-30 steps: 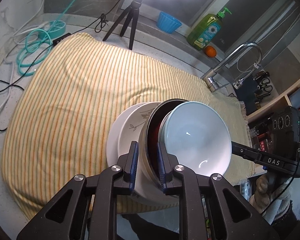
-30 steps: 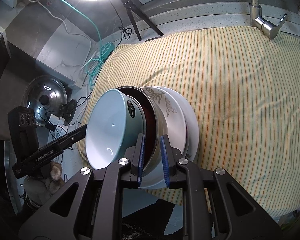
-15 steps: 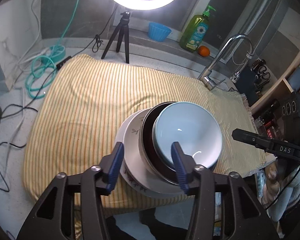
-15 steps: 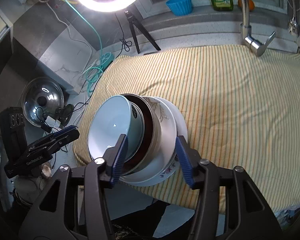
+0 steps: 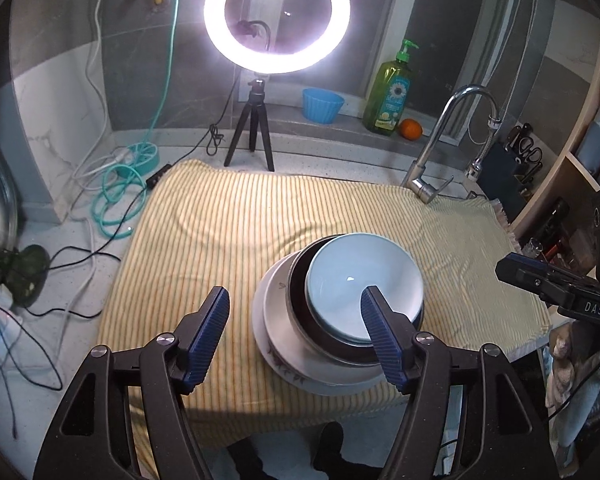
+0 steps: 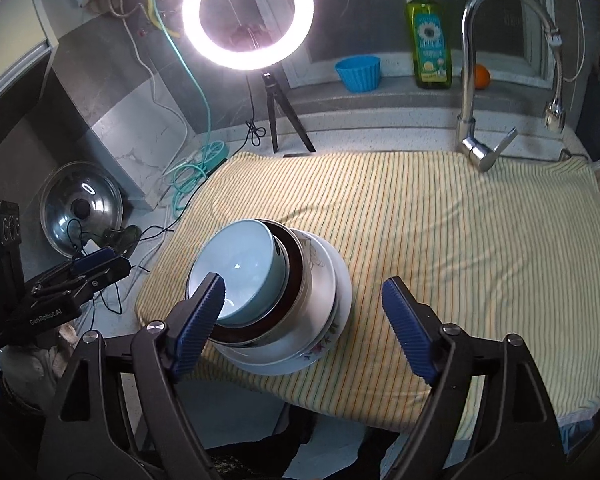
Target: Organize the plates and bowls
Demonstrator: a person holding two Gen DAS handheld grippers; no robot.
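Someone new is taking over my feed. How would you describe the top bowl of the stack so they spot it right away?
Find the yellow striped cloth spread below the ring light. Near its front edge sits one stack of dishes, between the open left gripper and right gripper. The pale blue bowl nests uppermost, inside a dark-lined bowl on white floral plates.

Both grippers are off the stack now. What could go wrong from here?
1. The stack sits near the front edge of the striped cloth; a nudge might tip it off.
2. The pale blue bowl sits off-centre in the dark bowl; it could slide.
3. The left gripper and right gripper, open, hover close and might clip a rim.
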